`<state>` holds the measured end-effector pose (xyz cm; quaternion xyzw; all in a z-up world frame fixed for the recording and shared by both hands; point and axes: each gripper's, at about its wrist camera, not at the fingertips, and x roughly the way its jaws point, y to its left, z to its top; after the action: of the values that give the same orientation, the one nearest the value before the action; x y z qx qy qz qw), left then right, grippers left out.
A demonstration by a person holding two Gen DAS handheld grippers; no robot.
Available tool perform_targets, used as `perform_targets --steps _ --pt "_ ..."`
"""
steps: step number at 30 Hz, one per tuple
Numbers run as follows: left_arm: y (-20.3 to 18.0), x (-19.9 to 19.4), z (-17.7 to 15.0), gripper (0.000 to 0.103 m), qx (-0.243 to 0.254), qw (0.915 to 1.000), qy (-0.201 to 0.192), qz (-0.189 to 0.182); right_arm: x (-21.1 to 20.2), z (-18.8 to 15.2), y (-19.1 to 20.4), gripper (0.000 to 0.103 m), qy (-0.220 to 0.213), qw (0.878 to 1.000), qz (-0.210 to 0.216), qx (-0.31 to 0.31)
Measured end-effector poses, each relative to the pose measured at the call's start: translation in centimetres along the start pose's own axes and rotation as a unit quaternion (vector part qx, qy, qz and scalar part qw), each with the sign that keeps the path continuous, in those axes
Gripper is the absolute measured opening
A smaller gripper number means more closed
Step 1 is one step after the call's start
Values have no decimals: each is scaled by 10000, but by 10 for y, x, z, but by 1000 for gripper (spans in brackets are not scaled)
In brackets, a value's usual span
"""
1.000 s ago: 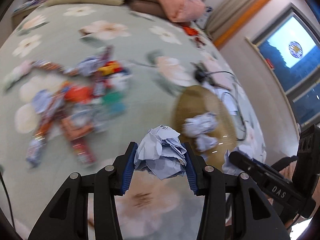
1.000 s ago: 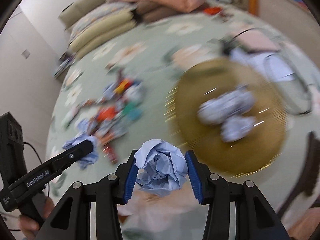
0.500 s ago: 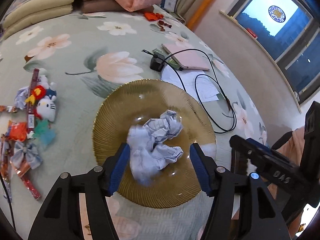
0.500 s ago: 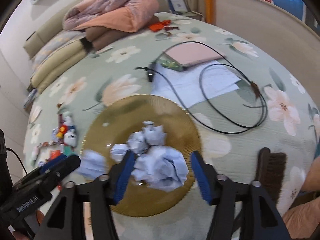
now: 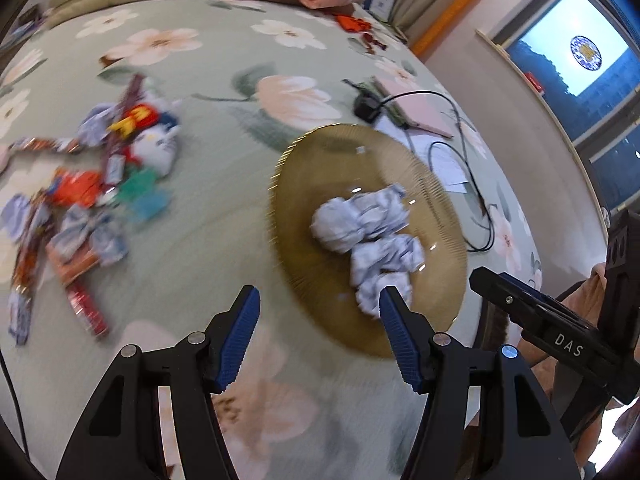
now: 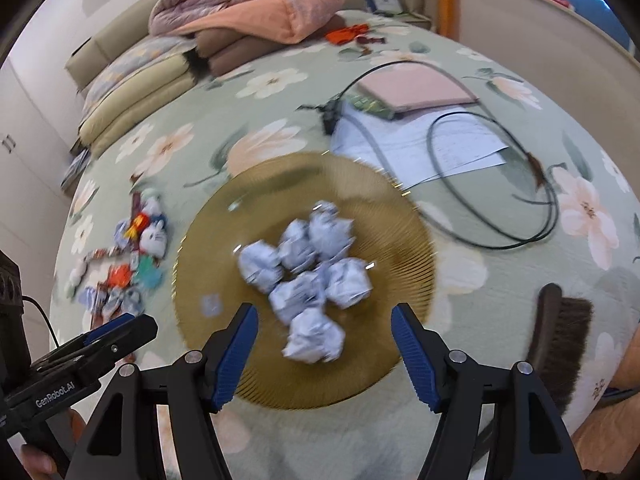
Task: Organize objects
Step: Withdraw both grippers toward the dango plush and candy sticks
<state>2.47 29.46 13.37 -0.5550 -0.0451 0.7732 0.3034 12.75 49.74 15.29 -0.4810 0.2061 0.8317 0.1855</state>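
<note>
On the gold plate (image 6: pixel 400 248), two more paper balls (image 6: pixel 308 276) have just been dropped, and the left gripper (image 5: pixel 318 322) and right gripper (image 6: pixel 324 332) are now held wide open and empty, so the toy pile (image 5: pixel 100 184) left of the plate is likely to be sorted next.

Left of the left gripper (image 5: pixel 316 312), the clutter pile (image 5: pixel 80 208) is smeared by motion, so single items are unreadable. Ahead of the right gripper (image 6: pixel 324 322), the paper balls (image 6: pixel 308 268) blur; the brush (image 6: pixel 560 336) is partly hidden.

The paper balls (image 6: pixel 310 276) sit close together on the plate (image 6: pixel 404 240). A pile of small toys and wrappers (image 6: pixel 128 264), blurry here, lies left of it. Behind the plate lie a cable (image 6: pixel 492 184) and papers (image 6: pixel 420 148).
</note>
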Motion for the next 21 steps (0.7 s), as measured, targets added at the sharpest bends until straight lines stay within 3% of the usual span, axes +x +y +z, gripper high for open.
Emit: perform_targets --steps 5,12,21 --pt "39 -20 -21 60 -259 9993 71 247 13 -19 42 67 291 9988 328 -237" --pt "114 -53 -55 60 -906 9934 110 689 34 -50 131 67 727 9899 852 -874" --pt "211 -99 -53 60 -1310 9834 -181 1239 57 -71 234 67 990 9752 1281 -1512"
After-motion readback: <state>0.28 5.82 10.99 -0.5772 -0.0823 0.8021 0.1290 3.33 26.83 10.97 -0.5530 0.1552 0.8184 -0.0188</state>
